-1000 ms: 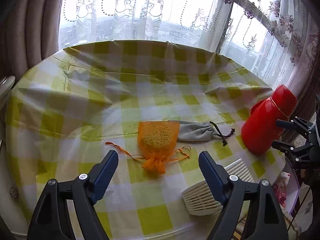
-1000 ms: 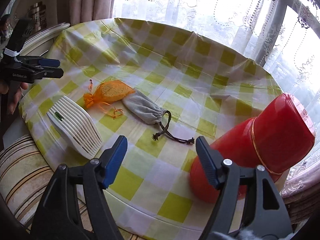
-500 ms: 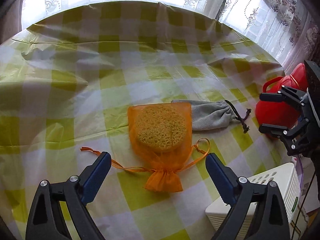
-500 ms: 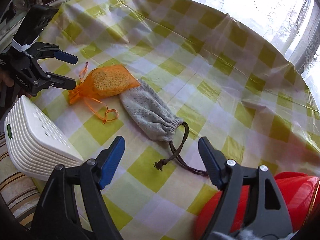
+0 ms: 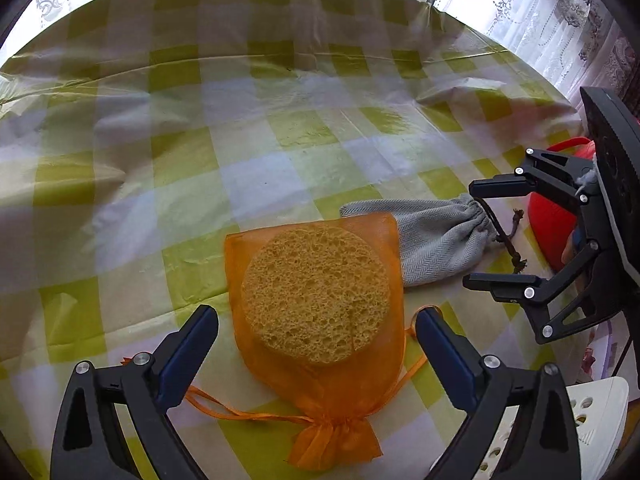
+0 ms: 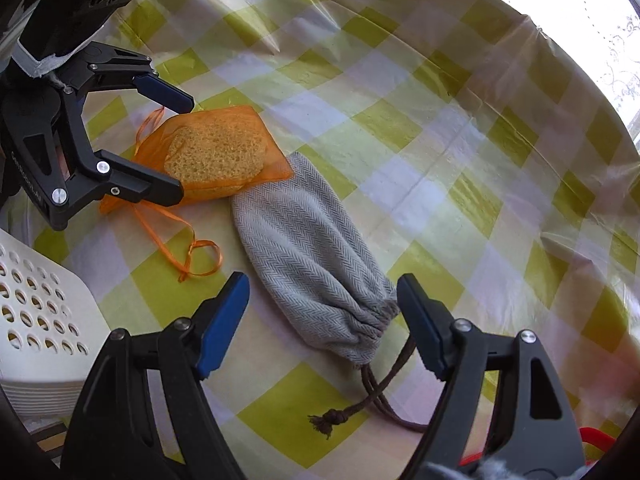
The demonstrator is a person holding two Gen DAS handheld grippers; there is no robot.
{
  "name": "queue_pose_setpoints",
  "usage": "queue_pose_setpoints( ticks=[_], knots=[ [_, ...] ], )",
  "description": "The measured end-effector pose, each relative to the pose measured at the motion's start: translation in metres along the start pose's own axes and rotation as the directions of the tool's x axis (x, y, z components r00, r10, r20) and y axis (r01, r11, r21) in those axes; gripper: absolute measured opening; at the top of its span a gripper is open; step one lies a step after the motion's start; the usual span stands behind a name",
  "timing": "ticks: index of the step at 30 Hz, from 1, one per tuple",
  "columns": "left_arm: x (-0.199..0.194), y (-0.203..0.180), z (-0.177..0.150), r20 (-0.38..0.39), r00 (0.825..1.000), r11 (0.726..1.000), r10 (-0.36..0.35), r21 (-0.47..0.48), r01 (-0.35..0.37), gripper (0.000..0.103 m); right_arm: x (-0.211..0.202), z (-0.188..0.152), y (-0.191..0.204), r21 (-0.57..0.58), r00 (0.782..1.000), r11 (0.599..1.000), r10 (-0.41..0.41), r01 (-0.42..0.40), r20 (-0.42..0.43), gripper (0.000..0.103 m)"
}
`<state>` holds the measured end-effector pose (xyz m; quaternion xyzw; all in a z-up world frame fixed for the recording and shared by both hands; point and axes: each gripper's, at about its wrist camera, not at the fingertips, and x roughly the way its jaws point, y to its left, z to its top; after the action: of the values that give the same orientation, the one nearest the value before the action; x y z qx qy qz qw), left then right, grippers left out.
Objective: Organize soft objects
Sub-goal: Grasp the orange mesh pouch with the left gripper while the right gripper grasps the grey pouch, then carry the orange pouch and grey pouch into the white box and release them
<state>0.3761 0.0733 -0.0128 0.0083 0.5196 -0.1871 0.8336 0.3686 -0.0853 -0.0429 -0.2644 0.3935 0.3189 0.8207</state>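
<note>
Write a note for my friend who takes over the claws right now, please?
Left claw: open, holding nothing, its jaws either side of the orange mesh bag with the sponge inside.
Right claw: jaws opening, holding nothing, with the drawstring end of the grey cloth pouch between them.
Both bags lie flat on the checked tablecloth, the orange one overlapping the grey one's closed end. White holed basket sits at the table's near edge.
Done: nothing picked up yet.
Left: probably grab each bag and put it away, maybe in the basket.

Both tongs, left (image 5: 316,344) and right (image 6: 322,320), point downward, jaws spread.
</note>
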Motion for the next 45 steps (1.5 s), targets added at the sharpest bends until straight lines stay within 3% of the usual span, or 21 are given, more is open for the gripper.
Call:
queue_pose_setpoints(
  ticks=[3, 10, 14, 15, 18, 20, 23, 26, 34, 45],
  knots=[
    [0.008, -0.001, 0.002, -0.015, 1.000, 1.000, 0.010, 0.003, -0.010, 0.100, 0.011, 0.006, 0.003, -0.025, 1.000, 1.000, 0.001, -0.001, -0.012, 0.080],
    [0.021, -0.003, 0.002, -0.014, 0.998, 0.998, 0.063, 0.031, -0.063, 0.099, 0.027, 0.013, -0.005, 0.036, 1.000, 0.999, 0.028, -0.027, -0.011, 0.085],
    [0.023, -0.008, 0.004, 0.009, 0.991, 0.990, 0.131, 0.056, -0.132, 0.082, 0.030, 0.013, -0.011, 0.089, 0.998, 0.994, 0.063, -0.063, 0.001, 0.084],
    [0.023, -0.008, 0.004, 0.009, 0.992, 0.991, 0.128, 0.047, -0.128, 0.082, 0.030, 0.012, -0.012, 0.098, 0.997, 0.993, 0.072, -0.073, 0.006, 0.082],
    [0.022, -0.008, 0.002, 0.015, 0.991, 0.990, 0.133, 0.047, -0.133, 0.082, 0.029, 0.011, -0.012, 0.123, 0.996, 0.989, 0.085, -0.087, 0.022, 0.068],
    [0.020, -0.008, 0.000, 0.020, 0.990, 0.990, 0.139, 0.038, -0.139, 0.082, 0.025, 0.009, -0.011, 0.130, 0.996, 0.988, 0.081, -0.084, 0.034, 0.046],
    [0.018, -0.007, -0.004, 0.027, 0.987, 0.988, 0.156, 0.011, -0.156, 0.081, 0.021, 0.005, -0.010, 0.156, 0.997, 0.985, 0.064, -0.070, 0.047, 0.025],
    [0.013, -0.005, -0.009, 0.037, 0.984, 0.984, 0.177, -0.014, -0.177, 0.081, 0.018, 0.000, -0.010, 0.189, 0.998, 0.981, 0.040, -0.050, 0.057, 0.017],
    [-0.014, -0.005, -0.025, 0.080, 0.967, 0.969, 0.241, -0.078, -0.235, 0.081, -0.004, -0.020, -0.011, 0.279, 0.996, 0.960, -0.047, 0.025, 0.072, 0.015],
    [-0.079, -0.022, -0.033, 0.176, 0.923, 0.938, 0.342, -0.123, -0.324, 0.081, -0.063, -0.039, -0.006, 0.365, 0.981, 0.924, -0.163, 0.116, 0.101, 0.015]
  ],
)
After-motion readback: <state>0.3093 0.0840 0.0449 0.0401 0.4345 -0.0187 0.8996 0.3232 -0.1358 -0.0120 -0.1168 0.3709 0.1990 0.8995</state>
